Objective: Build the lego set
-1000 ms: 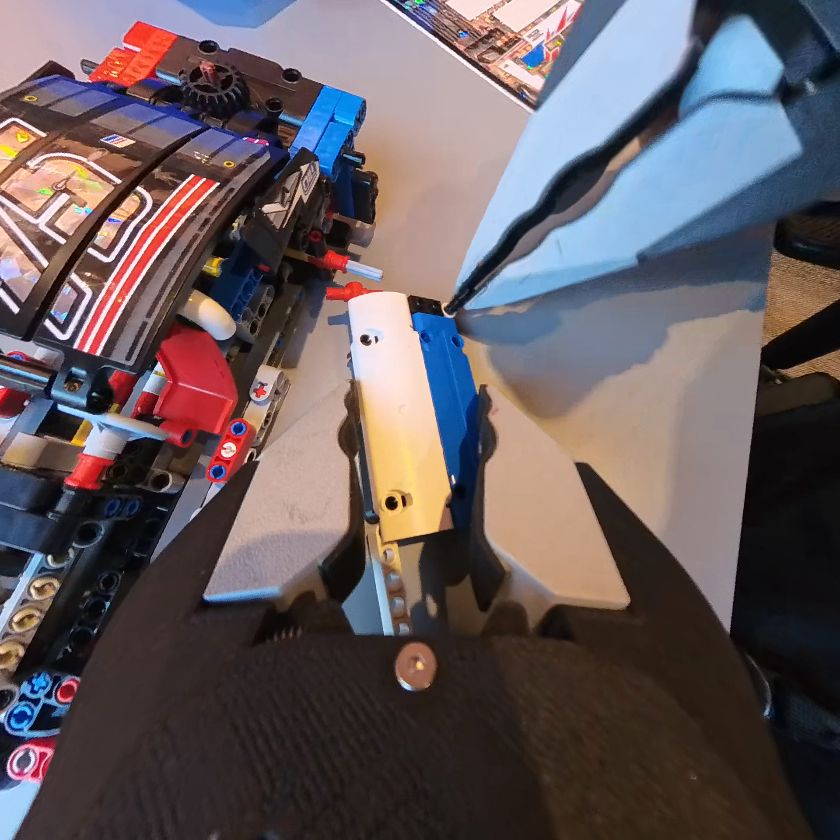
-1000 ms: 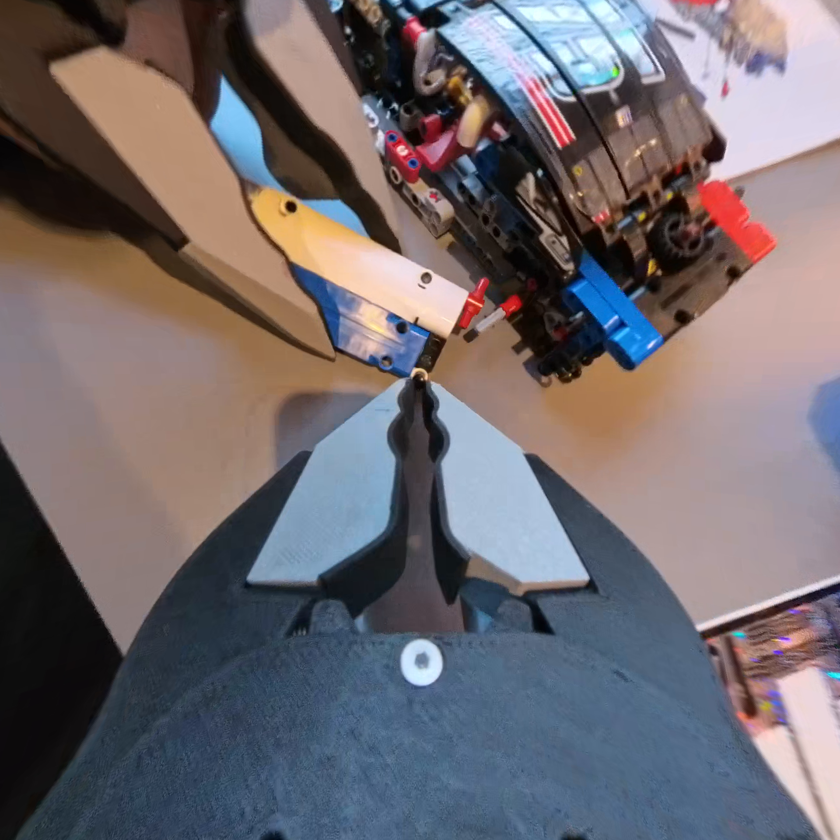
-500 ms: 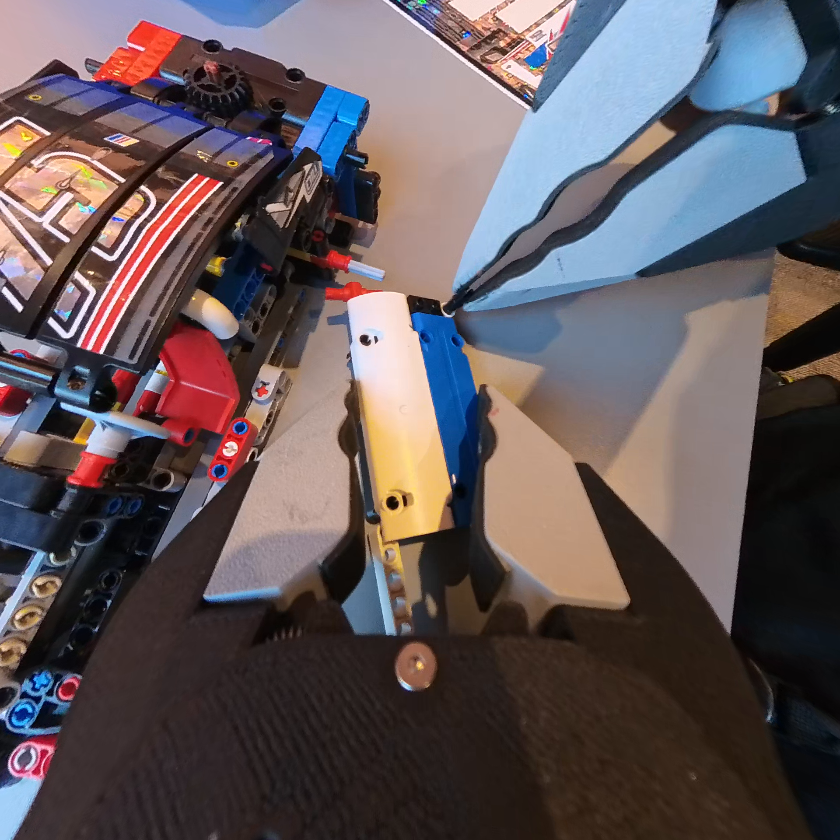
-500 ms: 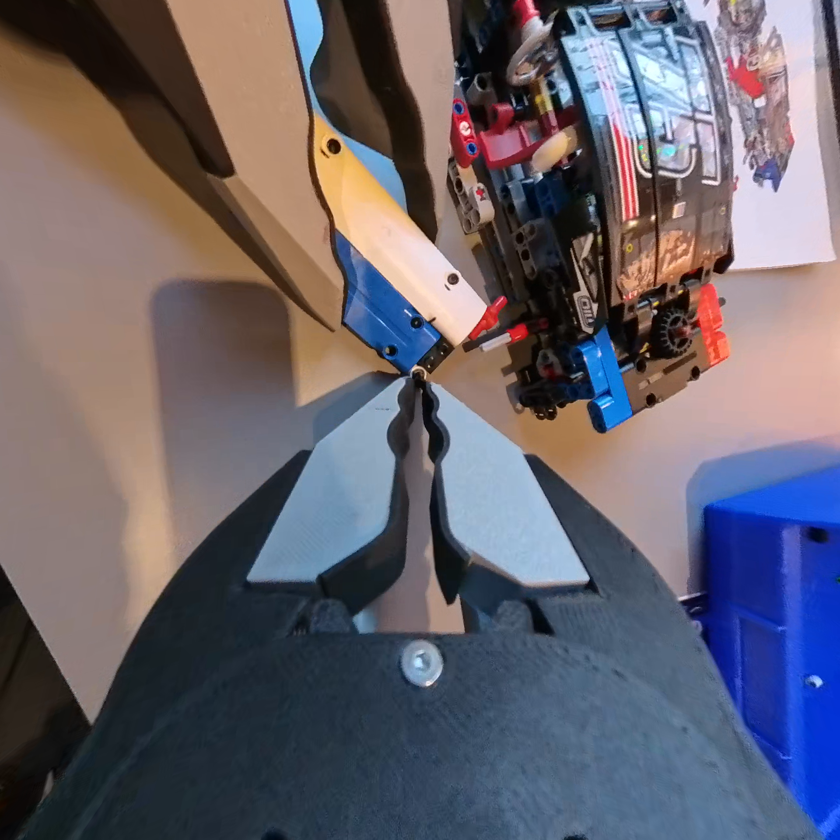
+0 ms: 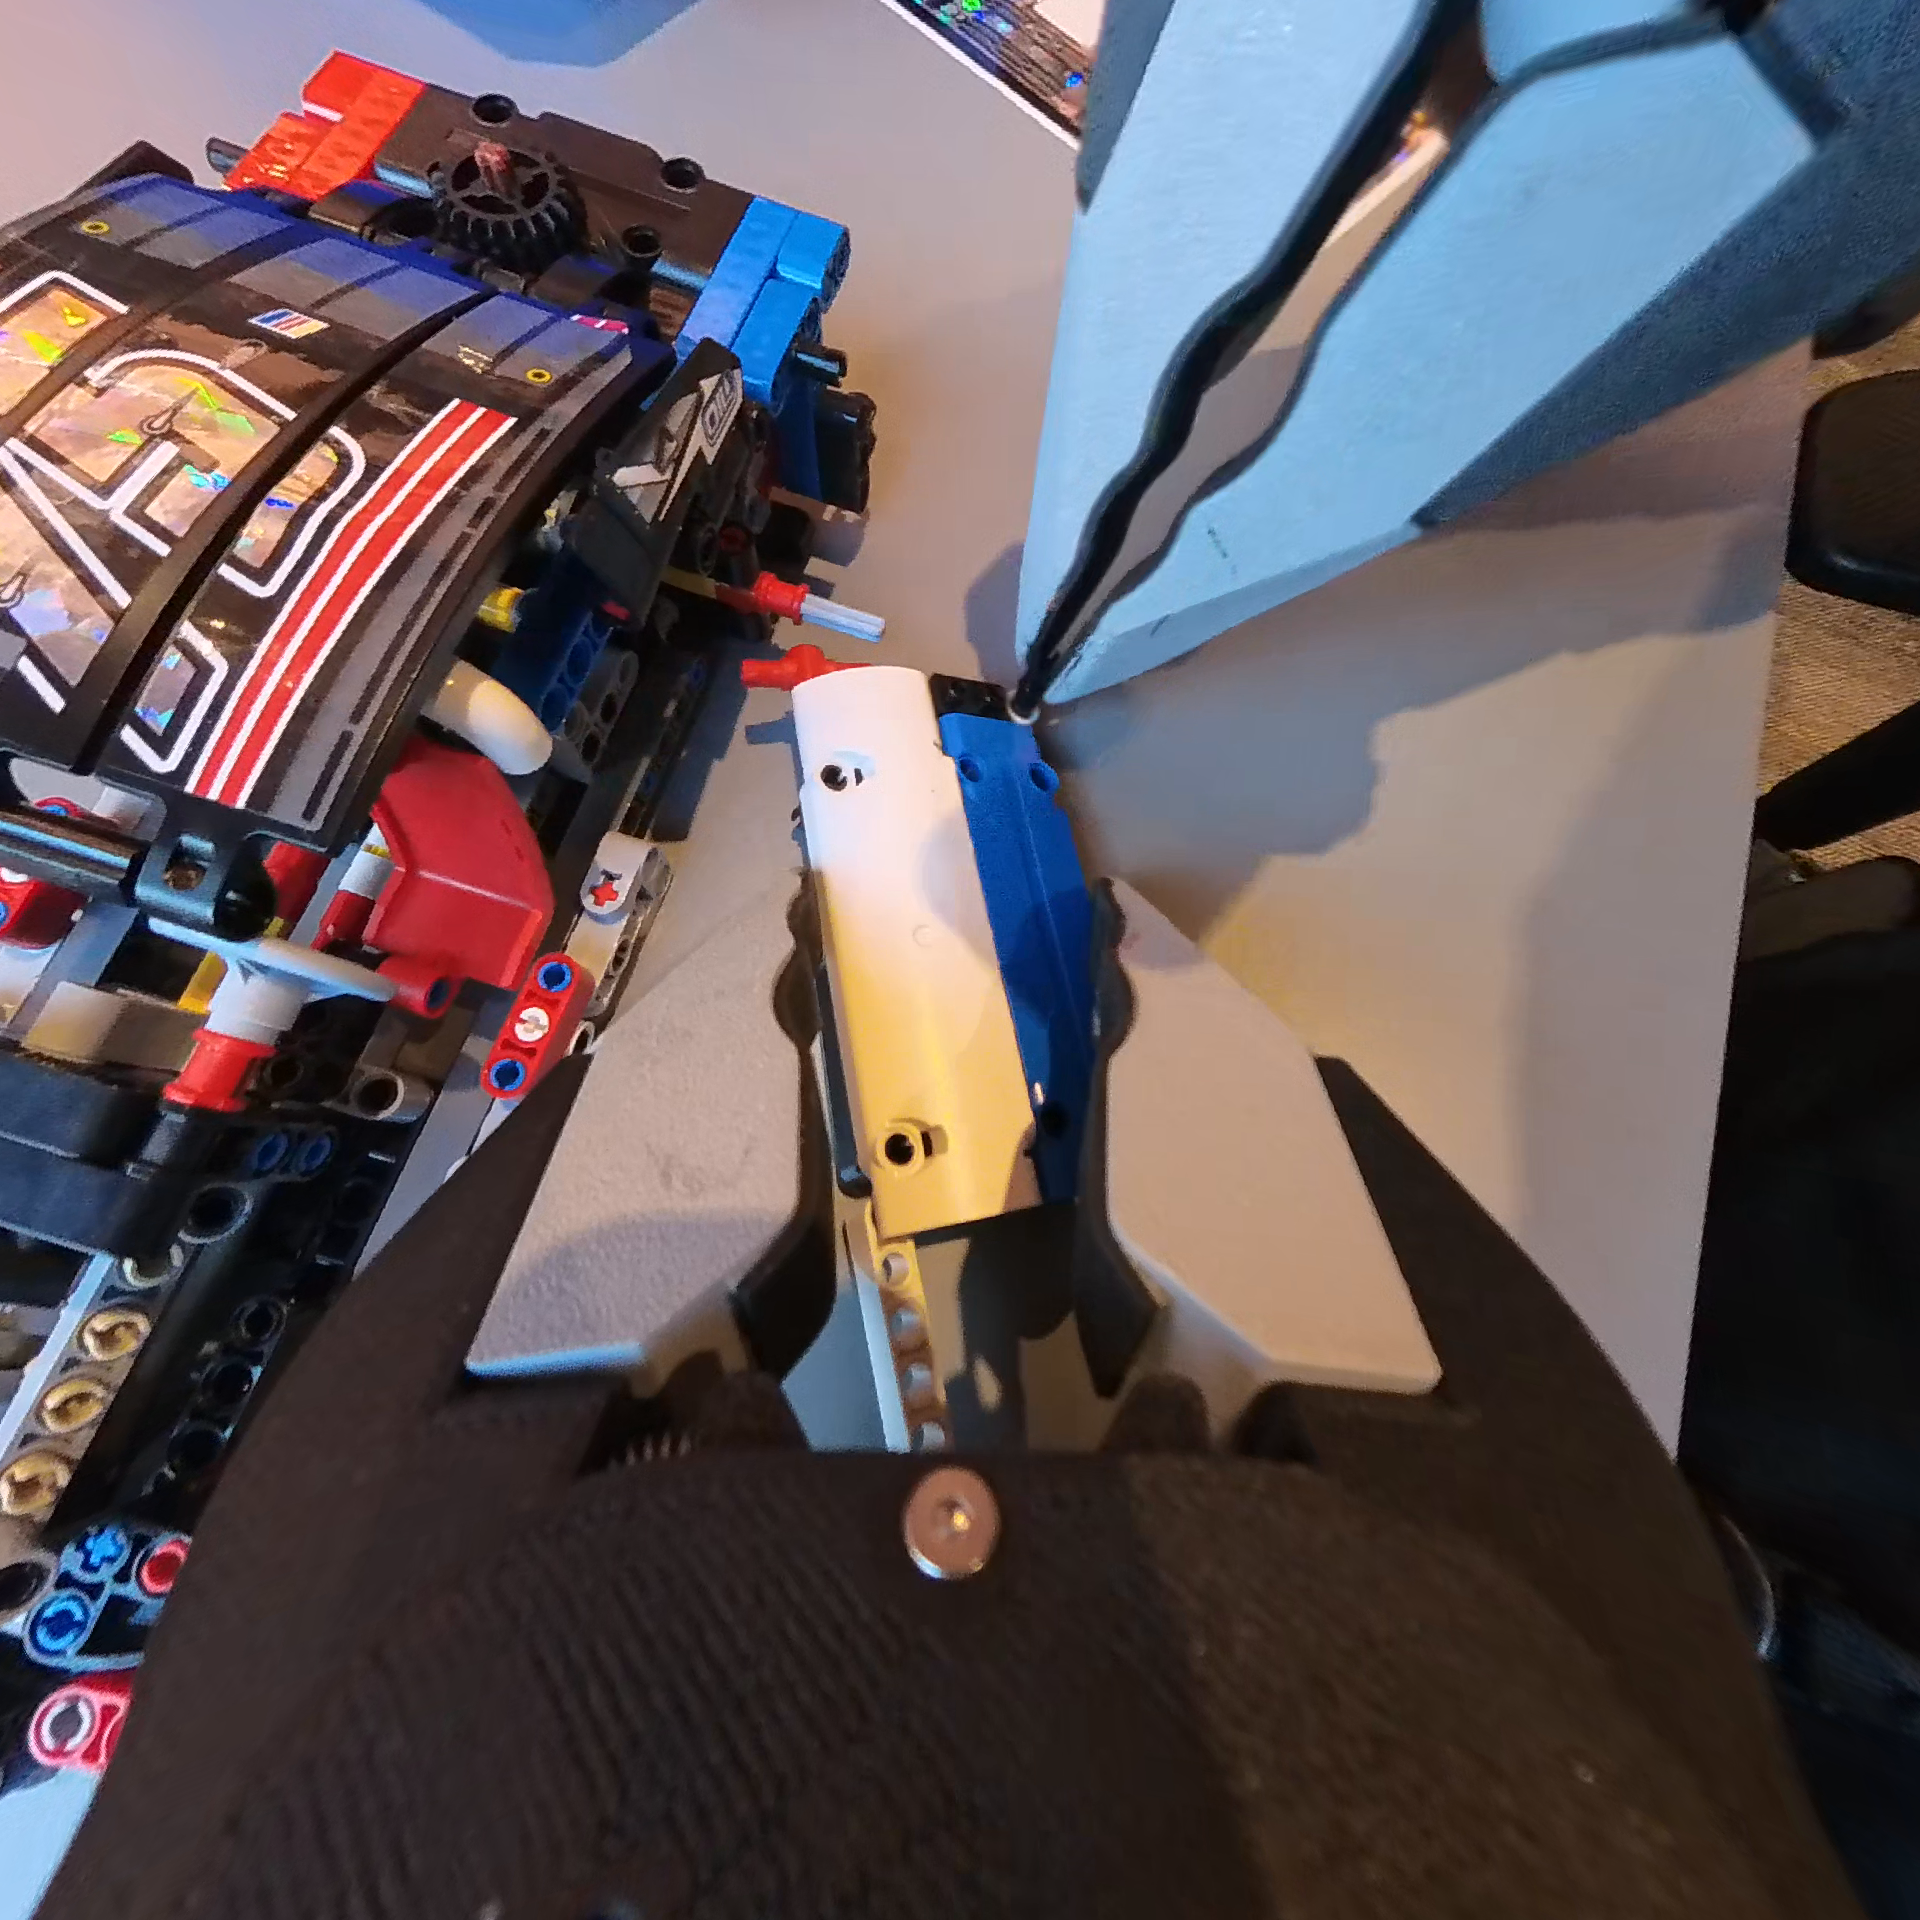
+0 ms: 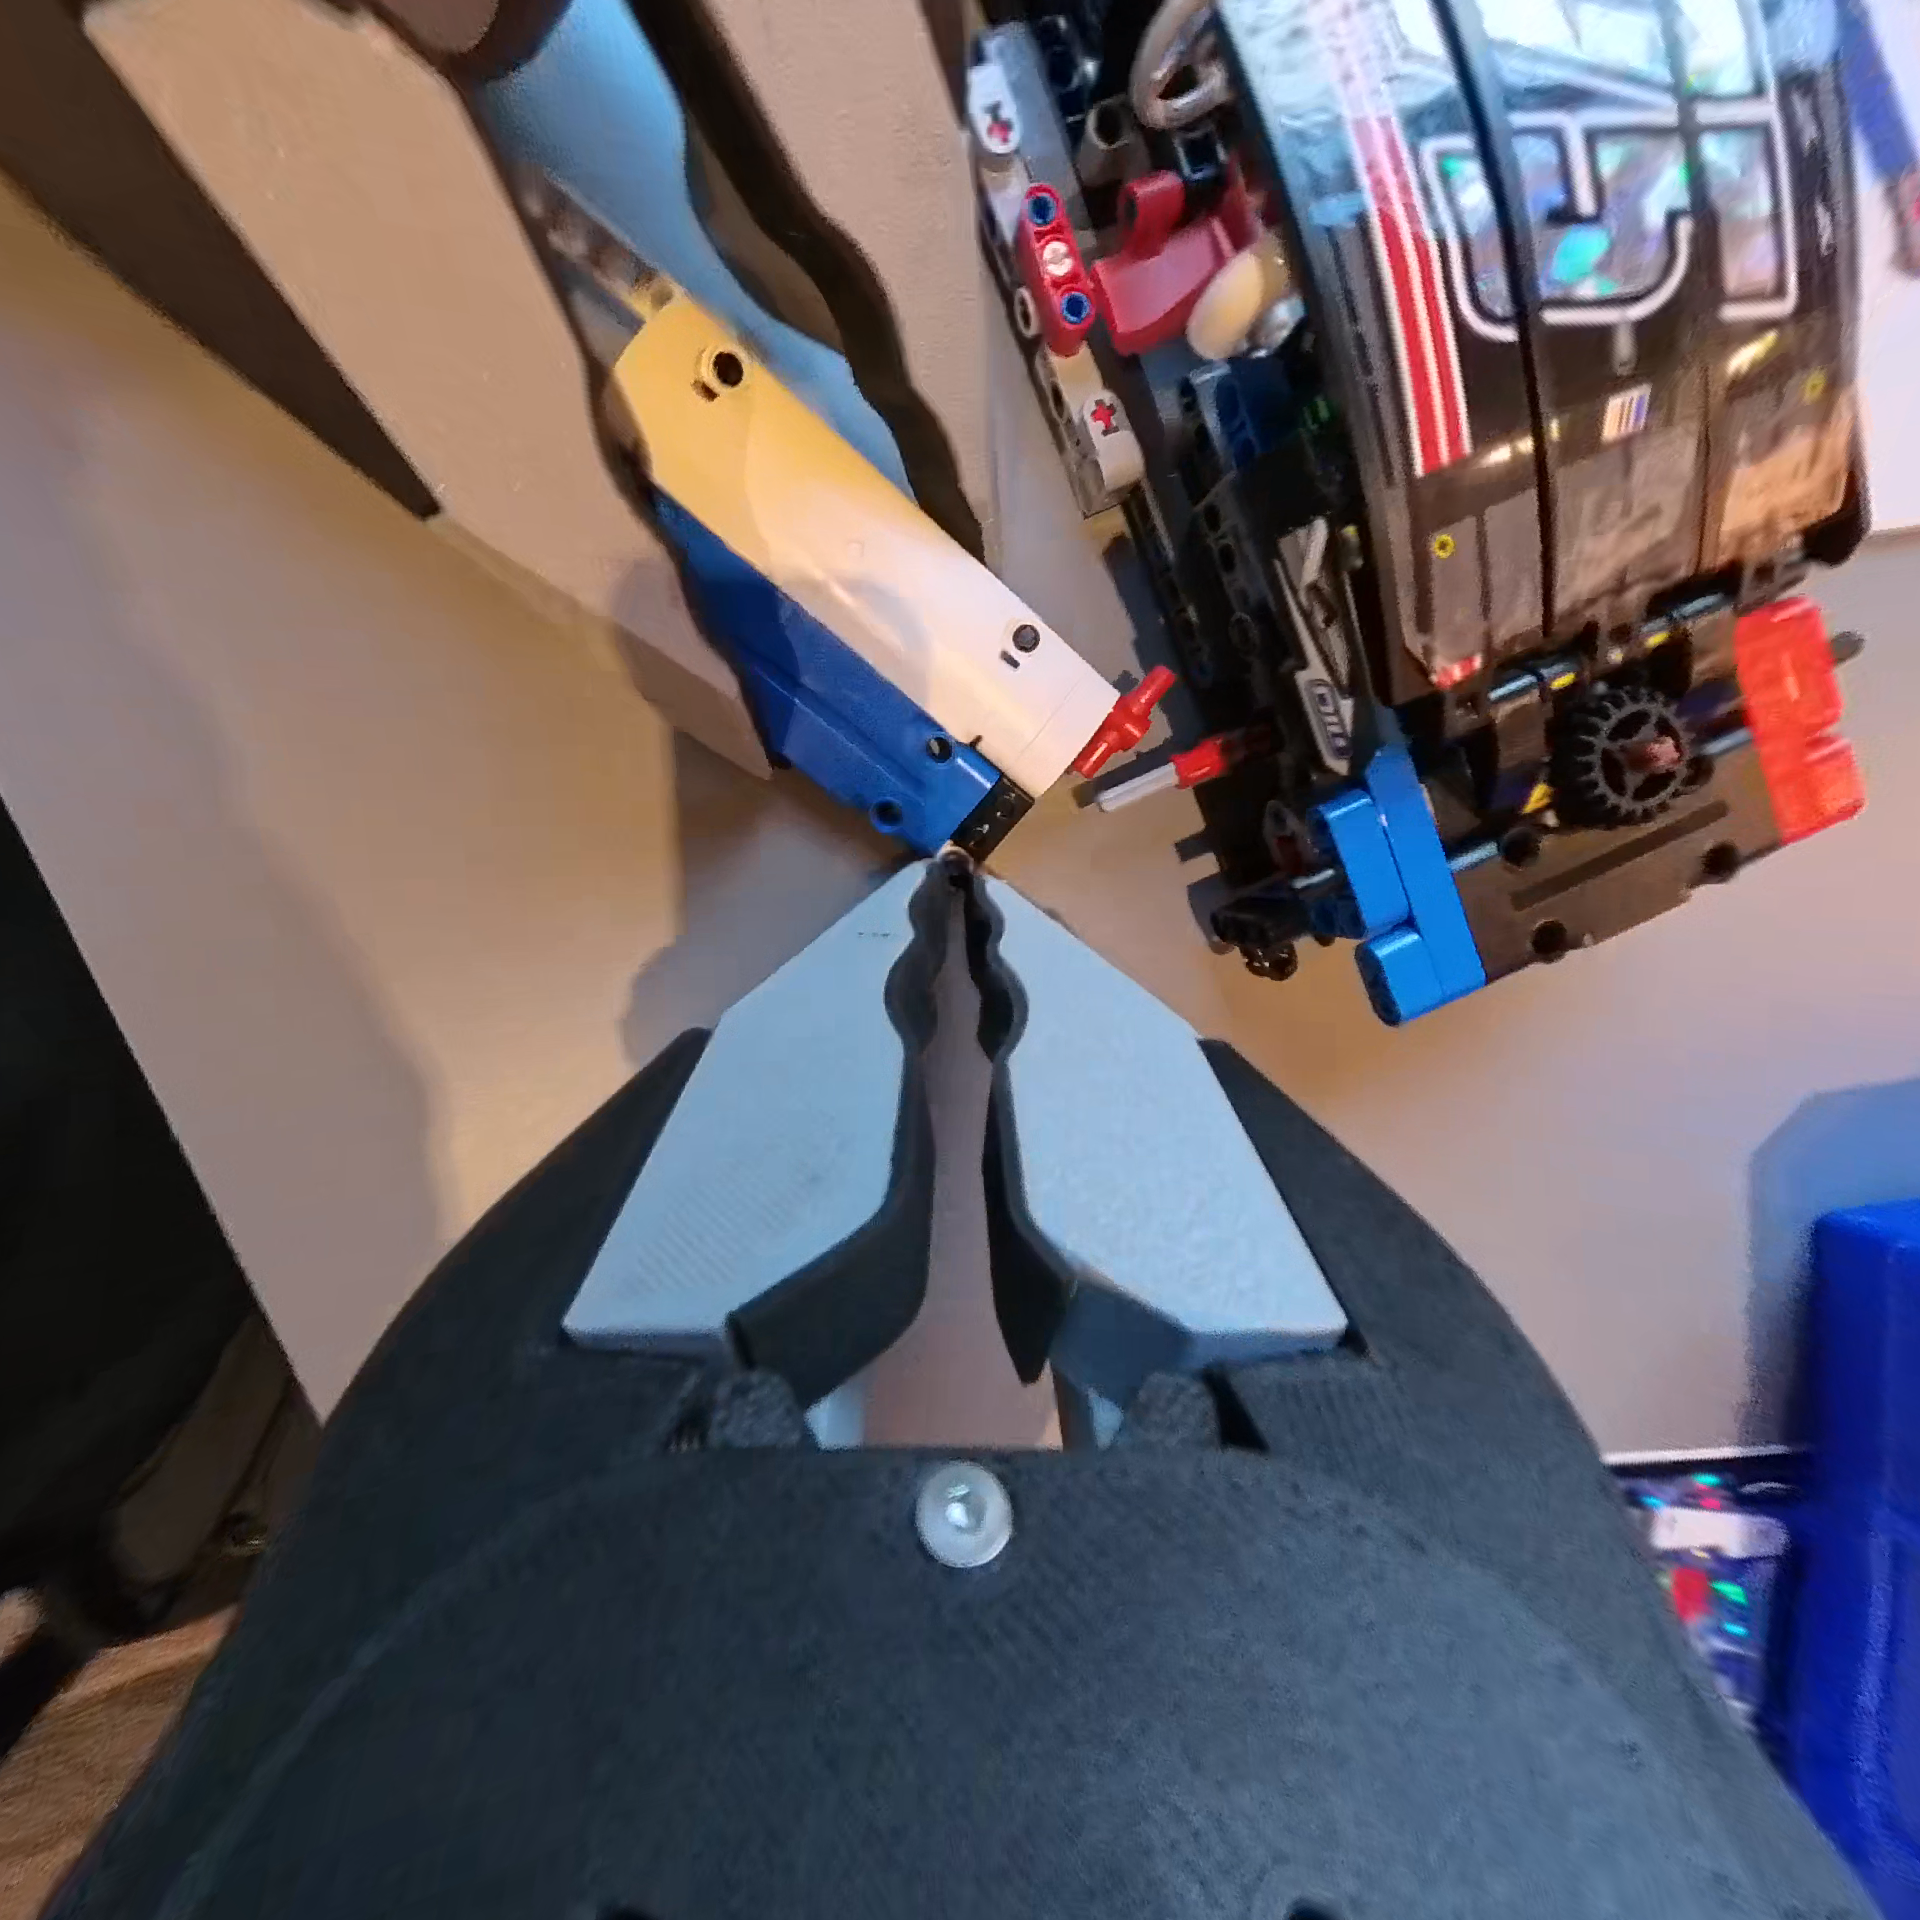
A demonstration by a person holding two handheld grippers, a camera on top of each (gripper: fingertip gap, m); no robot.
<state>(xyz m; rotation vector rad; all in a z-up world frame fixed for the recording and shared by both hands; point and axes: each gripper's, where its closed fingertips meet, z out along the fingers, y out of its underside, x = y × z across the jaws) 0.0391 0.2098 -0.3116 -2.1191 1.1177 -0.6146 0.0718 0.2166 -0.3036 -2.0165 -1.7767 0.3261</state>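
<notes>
My left gripper [image 5: 951, 914] is shut on a white and blue panel sub-assembly [image 5: 935, 935] and holds it just above the grey table [image 5: 1403, 883], beside the large black, red and blue lego car [image 5: 312, 468]. My right gripper [image 5: 1023, 707] is shut on a tiny pale pin [image 6: 951, 854] at its tips. The pin touches the black end block of the sub-assembly [image 6: 883, 623], close to a red pin [image 6: 1127, 717] and a white axle on the car [image 6: 1558, 468].
A blue bin [image 6: 1860, 1455] stands to the right of my right gripper [image 6: 951, 862]. A printed instruction booklet [image 5: 997, 52] lies at the back. The table edge [image 5: 1714, 1039] runs along the right, with dark chair parts beyond it. Across from one pair of fingers to the other is roughly 4 cm.
My right gripper has rolled about its tip, which stays at the black end of the sub-assembly. My left gripper and the sub-assembly have hardly moved.
</notes>
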